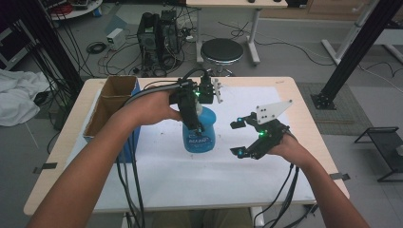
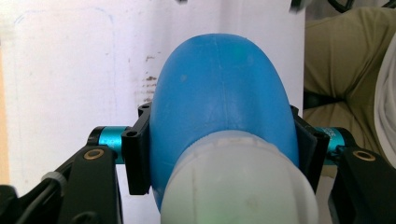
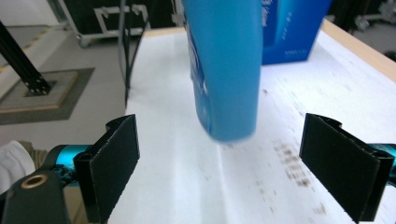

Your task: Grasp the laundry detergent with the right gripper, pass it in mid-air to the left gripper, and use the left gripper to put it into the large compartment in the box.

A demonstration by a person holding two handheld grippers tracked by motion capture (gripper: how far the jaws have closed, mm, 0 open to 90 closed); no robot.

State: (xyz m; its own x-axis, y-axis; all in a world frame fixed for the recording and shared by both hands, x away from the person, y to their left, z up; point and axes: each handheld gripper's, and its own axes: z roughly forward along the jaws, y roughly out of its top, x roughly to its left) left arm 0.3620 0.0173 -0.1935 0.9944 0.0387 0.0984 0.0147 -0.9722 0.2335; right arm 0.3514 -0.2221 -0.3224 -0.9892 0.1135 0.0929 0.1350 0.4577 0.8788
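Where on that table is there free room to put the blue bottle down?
The white sheet is bare in front of the bottle, toward the near edge between the forearms, and at the far right corner. It is crowded on the left by the box.

Worktop (image 1: pixel 285 190) open along the near edge and across the right half, white sheet bare there. Centre obstructed by the blue bottle (image 1: pixel 199 133), clamped in the left tongs (image 1: pixel 196 124). Open box (image 1: pixel 111 107) blocks the left edge. Right tongs (image 1: pixel 237 137) stand apart beside the bottle, gap between them free.
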